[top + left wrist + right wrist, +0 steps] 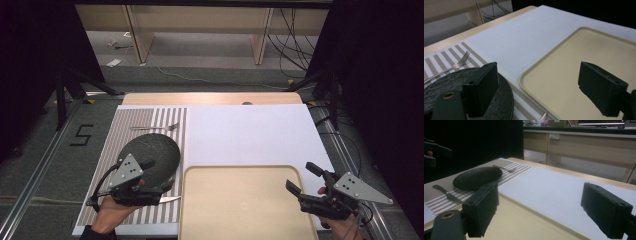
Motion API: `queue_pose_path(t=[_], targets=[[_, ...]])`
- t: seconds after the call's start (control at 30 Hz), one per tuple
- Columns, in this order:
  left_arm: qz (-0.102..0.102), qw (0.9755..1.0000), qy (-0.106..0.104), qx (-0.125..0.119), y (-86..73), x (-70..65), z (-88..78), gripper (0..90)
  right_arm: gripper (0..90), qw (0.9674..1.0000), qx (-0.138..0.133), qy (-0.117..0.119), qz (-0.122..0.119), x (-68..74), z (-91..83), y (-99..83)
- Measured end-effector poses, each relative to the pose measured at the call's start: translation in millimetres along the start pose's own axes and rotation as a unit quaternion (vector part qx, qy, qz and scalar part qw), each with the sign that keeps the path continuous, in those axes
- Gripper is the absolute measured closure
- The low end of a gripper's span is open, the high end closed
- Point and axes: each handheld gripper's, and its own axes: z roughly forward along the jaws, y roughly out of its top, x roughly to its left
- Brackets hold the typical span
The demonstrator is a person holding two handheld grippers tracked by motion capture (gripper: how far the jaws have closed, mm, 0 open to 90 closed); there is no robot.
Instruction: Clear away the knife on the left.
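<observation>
Left gripper (142, 172) hovers over the near edge of the dark plate (155, 150), jaws spread wide, nothing between them; in the left gripper view one jaw hangs above the plate's rim (506, 100), the other out over the beige tray (574, 82). Plate sits on the striped placemat (150, 117), fork (156, 128) just beyond it, knife (170, 199) at its near side, partly under the gripper. Right gripper (305, 181) waits over the tray's right edge, jaws also apart and empty, well away from the plate. Likely step: taking the plate by its rim. To do it well, lower one jaw under the rim and one above, bite the near edge squarely, avoid snagging the knife, then lift level toward the tray.
</observation>
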Motion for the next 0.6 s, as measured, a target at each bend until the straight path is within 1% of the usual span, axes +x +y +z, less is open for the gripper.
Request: queue_pose_path(t=[0.07,0.1,0.13,0.2,0.23,0.27,0.33,0.37,0.4,0.43,0.47,0.6], targets=[[0.001,0.9998,-0.007,0.02,-0.3,4.3,-2.6,16.7,15.6,1.0,0.001,-0.001,0.001,-0.2,-0.2,0.0],[0.006,0.9994,-0.007,0.033,-1.1,5.9,-4.2,16.7,15.6,1.0,0.002,-0.001,0.004,-0.3,-0.9,-0.1],[0.01,0.9991,-0.007,0.041,-1.7,6.7,-5.0,16.7,15.6,1.0,-0.001,-0.001,0.002,-0.8,-0.5,-0.2],[0.024,0.9975,-0.001,0.066,-3.5,8.8,-6.9,16.8,15.6,1.0,0.002,0.0,0.006,-0.9,0.1,-0.3],[0.029,0.9951,-0.002,0.094,-6.1,11.9,-9.4,16.8,15.6,1.0,0.005,-0.001,0.006,-0.4,0.9,-0.9],[0.029,0.9951,-0.002,0.094,-6.1,11.9,-9.4,16.9,15.6,1.0,0.004,-0.001,0.003,-0.4,1.4,-1.2],[0.03,0.9922,-0.003,0.121,-9.9,16.3,-12.2,16.9,15.6,1.0,0.003,-0.002,0.0,-0.2,0.8,-0.5],[0.032,0.9908,0.0,0.131,-12.2,18.5,-13.5,17.0,15.6,1.0,0.004,-0.002,0.004,-0.3,0.0,0.1],[0.033,0.9884,0.002,0.149,-16.5,23.2,-15.8,17.0,15.6,1.0,-0.001,-0.003,0.004,-1.3,0.2,0.0],[0.032,0.9873,0.002,0.155,-18.3,25.6,-16.5,17.2,15.6,1.0,0.003,-0.004,0.008,-1.6,-0.2,-0.2],[0.032,0.9873,0.002,0.155,-18.3,25.6,-16.5,17.2,15.6,1.0,0.002,-0.004,0.007,-2.1,0.0,-0.4],[0.032,0.9841,0.008,0.174,-24.3,34.0,-18.8,19.3,15.6,1.0,0.003,-0.002,0.004,-1.2,0.6,-0.5]])
